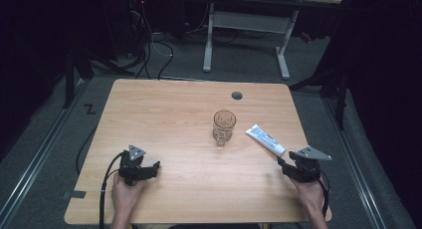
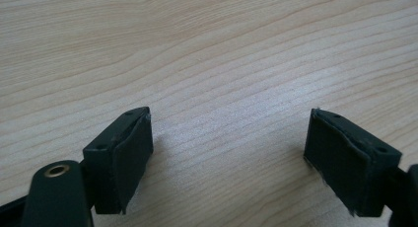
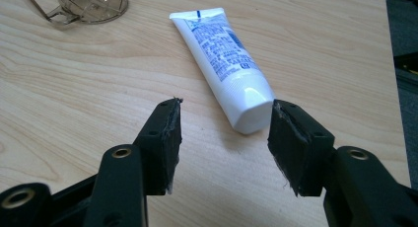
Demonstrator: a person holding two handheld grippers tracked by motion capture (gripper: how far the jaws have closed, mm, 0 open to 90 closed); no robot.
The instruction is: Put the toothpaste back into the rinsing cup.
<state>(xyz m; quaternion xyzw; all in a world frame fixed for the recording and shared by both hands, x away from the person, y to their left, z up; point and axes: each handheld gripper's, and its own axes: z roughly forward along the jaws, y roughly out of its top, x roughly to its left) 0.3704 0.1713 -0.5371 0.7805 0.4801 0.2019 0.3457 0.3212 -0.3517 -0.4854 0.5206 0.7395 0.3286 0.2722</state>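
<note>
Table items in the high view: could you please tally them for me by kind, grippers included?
Clear glass cup: 1
White toothpaste tube: 1
Handheld grippers: 2, the left gripper and the right gripper, both with jaws open and nothing between them
Total: 4 things on or over the wooden table

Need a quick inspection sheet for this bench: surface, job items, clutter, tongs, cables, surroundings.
Surface: light wood table, grommet hole near the far edge.
Job's things: white tube lying flat, cap toward the right tongs; clear glass upright, mid-table.
Clutter: nothing seen.
Grippers: left tongs open over bare wood; right tongs open, just short of the tube's cap, not touching.
Cables: black cable trails from the left tongs.
Surroundings: dark room, white desk frame, floor cables.
</note>
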